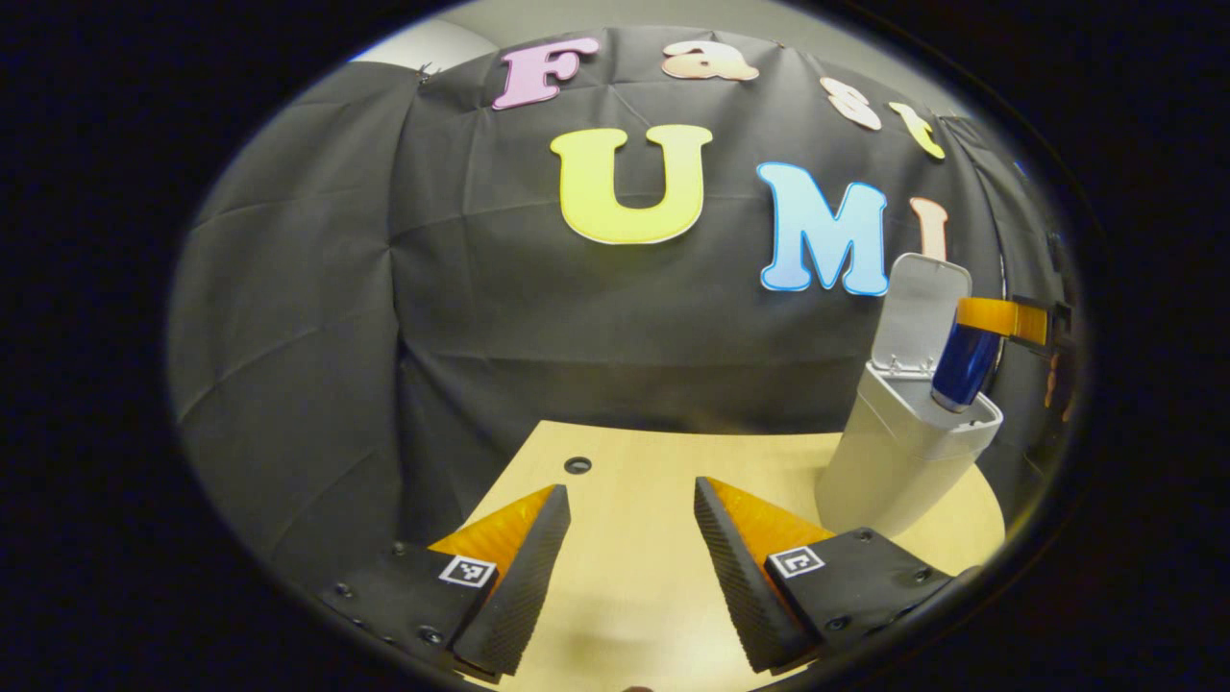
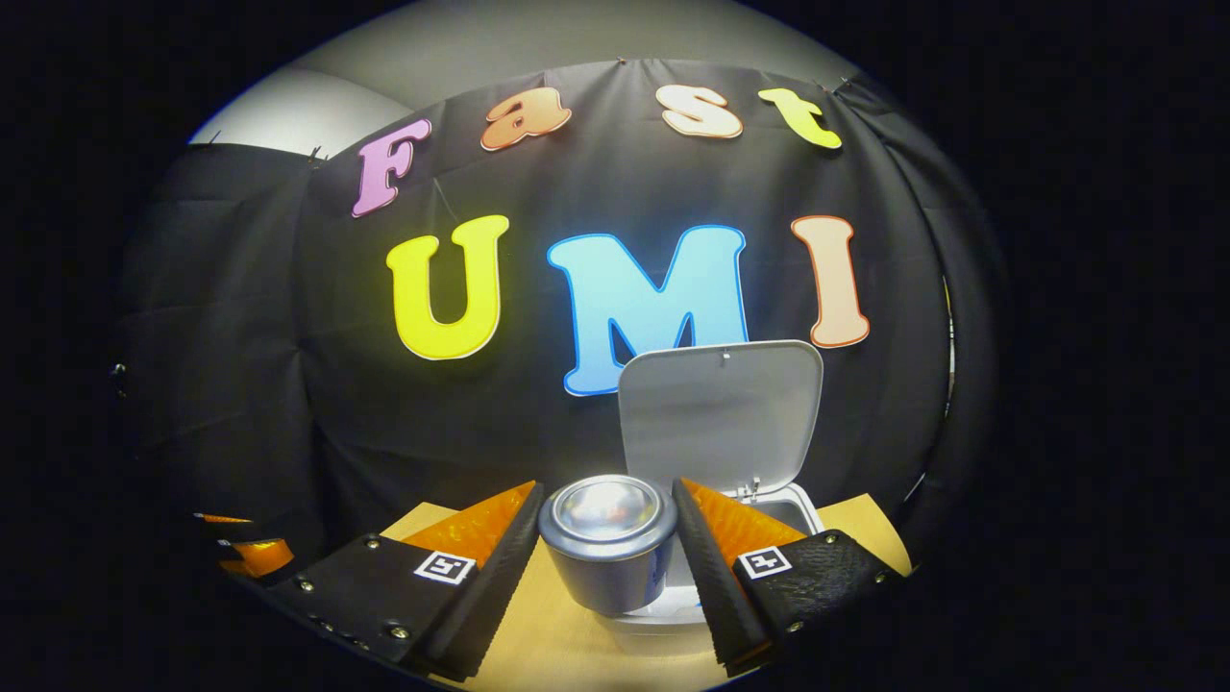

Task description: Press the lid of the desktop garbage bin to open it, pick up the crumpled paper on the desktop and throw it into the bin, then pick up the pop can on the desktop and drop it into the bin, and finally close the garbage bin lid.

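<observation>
pop can [image 2: 608, 548] shiny smooth metal; garbage bin [image 1: 894, 461] matt plastic, lid [image 2: 719, 413] too; desktop [image 1: 634, 567] smooth pale wood; wall [image 1: 384, 317] creased cloth

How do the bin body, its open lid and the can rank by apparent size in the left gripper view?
1. Bin body, largest.
2. Lid, standing open.
3. Can, smallest, held over the opening by the right tool.

All three sit at similar depth, so the ranking seems fair.
</observation>
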